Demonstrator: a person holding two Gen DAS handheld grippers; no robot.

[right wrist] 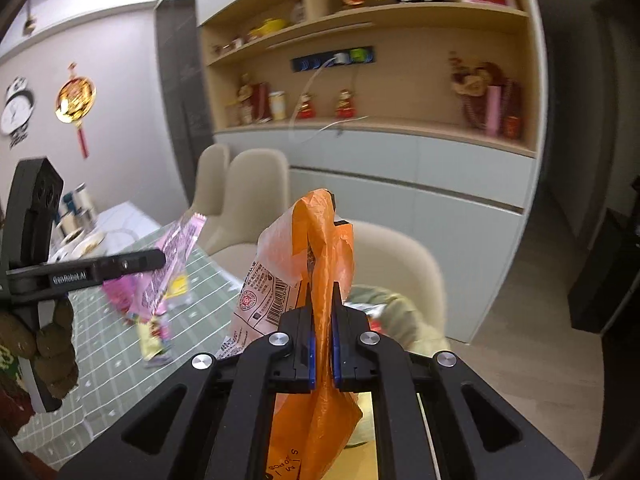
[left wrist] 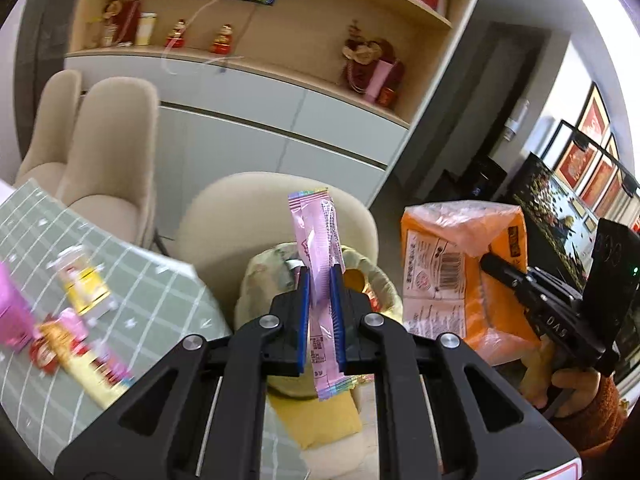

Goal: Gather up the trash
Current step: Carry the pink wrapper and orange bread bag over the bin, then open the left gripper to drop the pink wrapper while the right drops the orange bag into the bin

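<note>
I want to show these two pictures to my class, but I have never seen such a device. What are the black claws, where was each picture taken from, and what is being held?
A person holds a hand tool with a two-finger claw in each hand; a camera on each looks along its fingers. In the left camera's picture, the left claw grips a pink wrapper. In the right camera's, the right claw grips an orange bag. Ahead sits a bin on a chair. More wrappers lie on the green checked table.

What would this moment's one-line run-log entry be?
left gripper: shut on pink wrapper | right gripper: shut on orange bag | both above bin
</note>
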